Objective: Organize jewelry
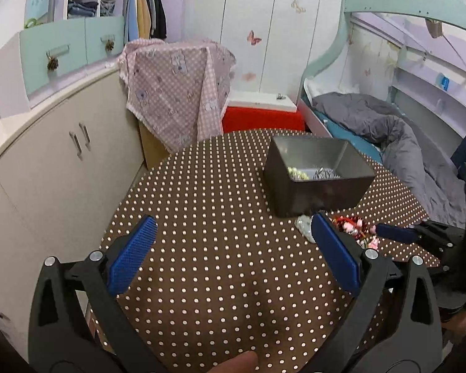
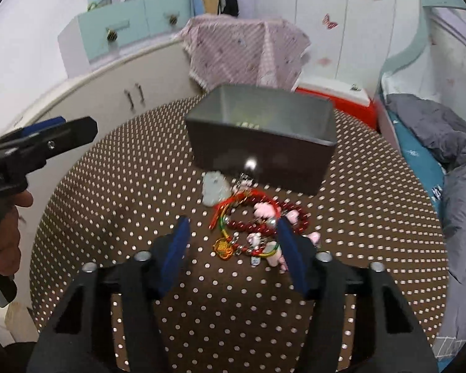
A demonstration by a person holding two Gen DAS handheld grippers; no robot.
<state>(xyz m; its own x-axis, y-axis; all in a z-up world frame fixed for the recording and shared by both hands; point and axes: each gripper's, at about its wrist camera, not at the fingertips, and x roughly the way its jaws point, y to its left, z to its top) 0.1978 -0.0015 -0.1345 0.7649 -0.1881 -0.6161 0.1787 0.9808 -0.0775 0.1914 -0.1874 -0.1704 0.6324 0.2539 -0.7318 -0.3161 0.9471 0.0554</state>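
A dark grey box [image 1: 318, 186] [image 2: 261, 158] stands on the round table's brown dotted cloth [image 1: 208, 186] [image 2: 108, 186]. Inside it lie pearls [image 1: 298, 173] and a silvery piece [image 1: 326, 173]. In front of the box is a tangle of jewelry: a red bead bracelet [image 2: 258, 225] [image 1: 351, 222], coloured cords with pink pig charms [image 2: 264, 209], and a pale beaded piece [image 2: 212, 189] [image 1: 304, 225]. My right gripper [image 2: 233, 222] [image 1: 394, 231] hangs low over the tangle, jaws apart with the cords between them and the left pad clear of them. My left gripper [image 1: 233, 220] [image 2: 56, 124] stands wide open and empty over bare cloth.
A cream cabinet [image 1: 62, 161] runs along the left. Behind the table are a stand draped in pink checked cloth [image 1: 177, 93] and a red box with a white lid [image 1: 261, 115]. A bed with a grey quilt [image 1: 404, 143] lies to the right.
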